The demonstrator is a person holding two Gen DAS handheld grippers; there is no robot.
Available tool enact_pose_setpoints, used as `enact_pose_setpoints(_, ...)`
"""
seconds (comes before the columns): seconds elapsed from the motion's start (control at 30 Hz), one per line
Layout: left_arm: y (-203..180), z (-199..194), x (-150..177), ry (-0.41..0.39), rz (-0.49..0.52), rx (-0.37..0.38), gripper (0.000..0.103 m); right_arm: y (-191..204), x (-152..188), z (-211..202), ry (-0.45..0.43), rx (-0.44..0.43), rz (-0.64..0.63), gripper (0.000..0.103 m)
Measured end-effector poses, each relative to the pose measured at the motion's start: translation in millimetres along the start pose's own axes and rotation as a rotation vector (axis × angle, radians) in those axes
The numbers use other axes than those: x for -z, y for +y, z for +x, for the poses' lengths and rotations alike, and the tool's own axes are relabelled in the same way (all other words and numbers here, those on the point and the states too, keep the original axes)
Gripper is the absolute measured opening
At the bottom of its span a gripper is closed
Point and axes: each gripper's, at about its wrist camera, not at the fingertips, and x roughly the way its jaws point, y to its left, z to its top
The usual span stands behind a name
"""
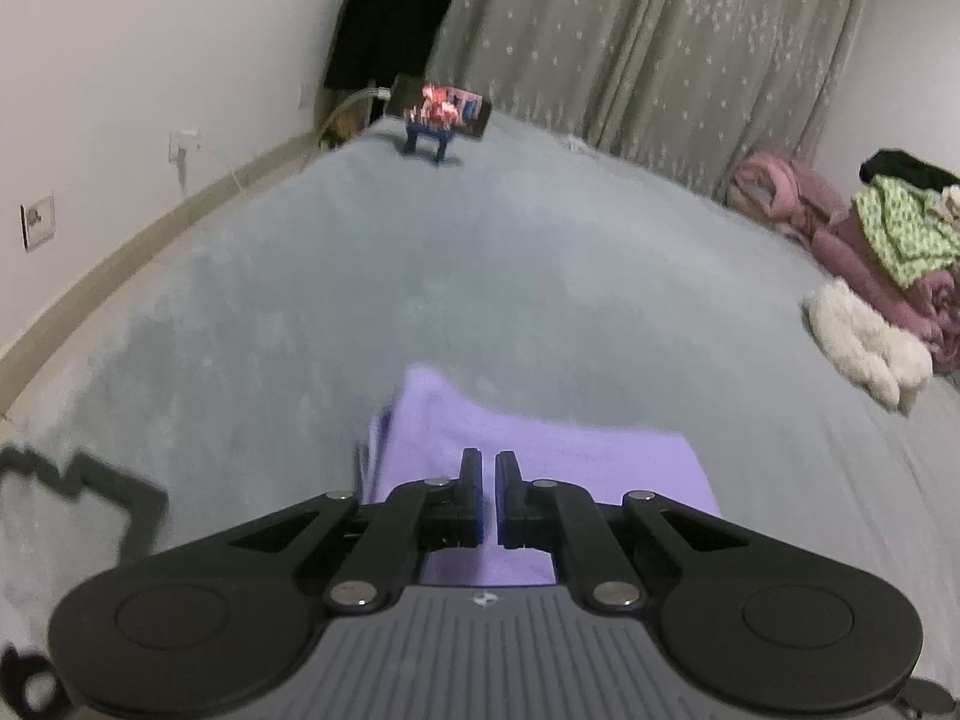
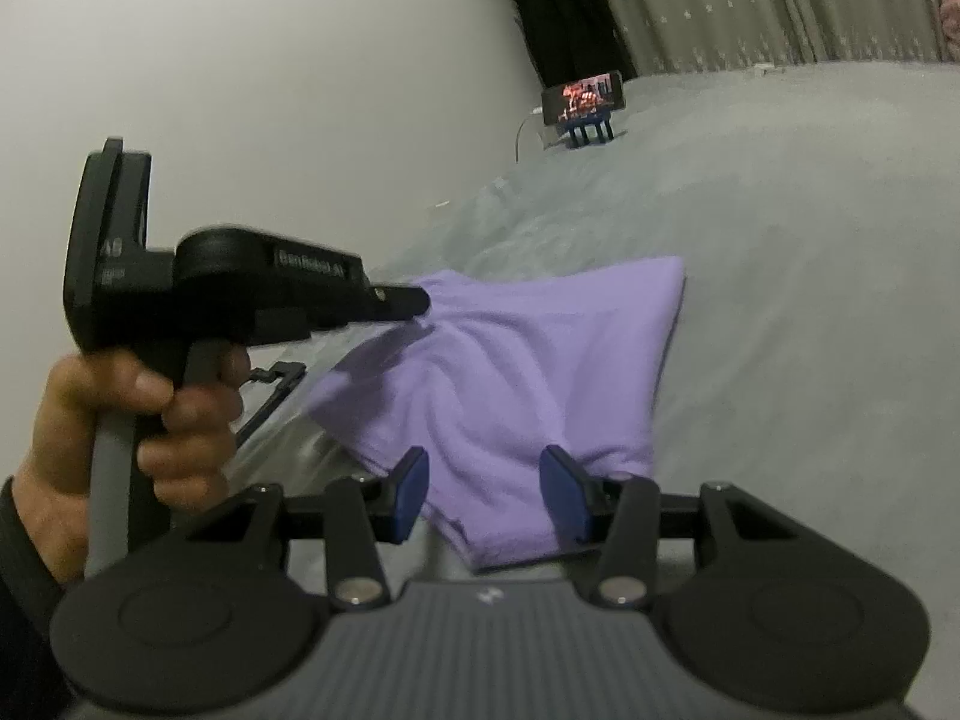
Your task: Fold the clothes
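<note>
A lilac folded garment (image 2: 510, 384) lies on the grey bed cover (image 2: 780, 300), filling the lower middle of the right wrist view and sitting low at centre in the left wrist view (image 1: 540, 450). In the right wrist view the left tool (image 2: 423, 303) enters from the left of the frame, held by a hand (image 2: 150, 414) in a dark sleeve, and its tip meets the upper left corner of the garment, where the cloth rises in a pulled ridge. In the left wrist view the left tool's (image 1: 487, 483) 2 blue-lined fingers stand nearly pressed together with only a narrow slit between them; whether cloth is pinched in that slit cannot be told. The right tool (image 2: 485, 489) sits at the bottom of its own frame with its 2 fingers spread wide, the near edge of the garment lying between them, neither finger closing on it. A phone on a small blue stand (image 1: 444, 114) stands on the far part of the bed, upper centre. At the right edge of the left wrist view lie a pile of pink and green clothes (image 1: 888, 240) and a white fluffy piece (image 1: 864, 348). A patterned curtain (image 1: 660, 30) hangs behind.
</note>
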Motion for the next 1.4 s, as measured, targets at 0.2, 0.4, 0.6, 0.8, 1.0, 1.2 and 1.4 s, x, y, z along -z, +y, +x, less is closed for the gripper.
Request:
enact_pose_setpoints(0.2, 2, 3, 9, 0.048, 0.000, -0.064, 0.007, -6, 4, 3, 0.051, 0.010, 0.028, 0.042)
enact_pose_setpoints(0.4, -2, -23, 13, 0.044, -0.030, -0.078, 0.007, 7, 11, -10, 0.054, 0.055, -0.016, 0.049)
enact_pose_setpoints(0.6, 11, -29, 23, 0.128, -0.206, -0.048, 0.007, 6, 14, -13, 0.055, 0.057, 0.032, 0.051)
enact_pose_setpoints(0.8, 5, -31, 28, 0.113, -0.164, -0.081, 0.007, 11, 10, -21, 0.043, 0.073, 0.010, 0.055)
enact_pose_setpoints(1.0, 11, -34, 26, 0.119, -0.193, -0.064, 0.007, 2, 2, -28, -0.001, 0.083, 0.051, 0.056)
enact_pose_setpoints(1.2, 13, -32, 26, 0.131, -0.201, -0.059, 0.007, -2, -9, -27, -0.044, 0.092, 0.083, 0.056)
enact_pose_setpoints(1.4, 15, -30, 27, 0.142, -0.214, -0.053, 0.007, -2, -22, -13, -0.055, 0.077, 0.090, 0.056)
